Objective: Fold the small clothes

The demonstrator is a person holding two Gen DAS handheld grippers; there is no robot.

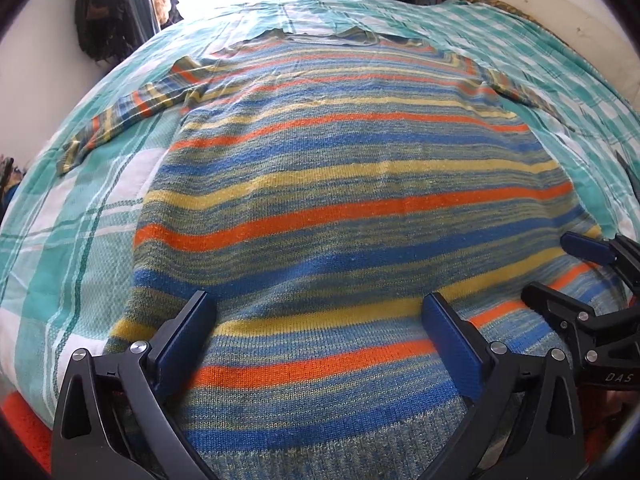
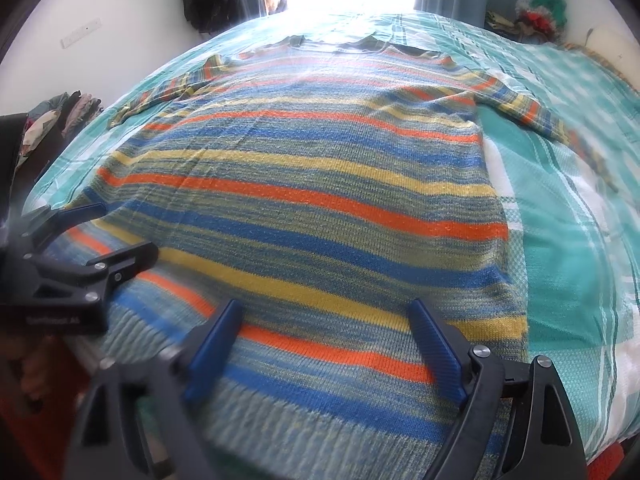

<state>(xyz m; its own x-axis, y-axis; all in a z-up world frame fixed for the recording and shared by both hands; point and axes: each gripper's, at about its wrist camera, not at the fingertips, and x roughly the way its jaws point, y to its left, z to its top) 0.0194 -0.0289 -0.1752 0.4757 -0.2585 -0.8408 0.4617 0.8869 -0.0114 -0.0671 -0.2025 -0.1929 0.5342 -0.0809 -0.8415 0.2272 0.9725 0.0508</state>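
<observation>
- Your striped knit sweater (image 1: 352, 184) lies flat on the bed's teal checked bedspread (image 1: 80, 240), its ribbed hem (image 1: 320, 440) at the near edge of the bed and its collar toward the far edge by the window.
- Its long axis runs straight away from you, hem to collar; both sleeves are spread out toward the left and right edges of the bed.
- Your left tongs (image 1: 318, 312) hang open over the hem area, holding nothing.
- Your right tongs (image 2: 324, 320) are open too, just beside the left ones over the hem's right half, also empty.
- Each pair is nearer its own side's hem corner, so the next move likely begins there.
- No containers show; only clothes piles beyond the bed's far corners.
</observation>
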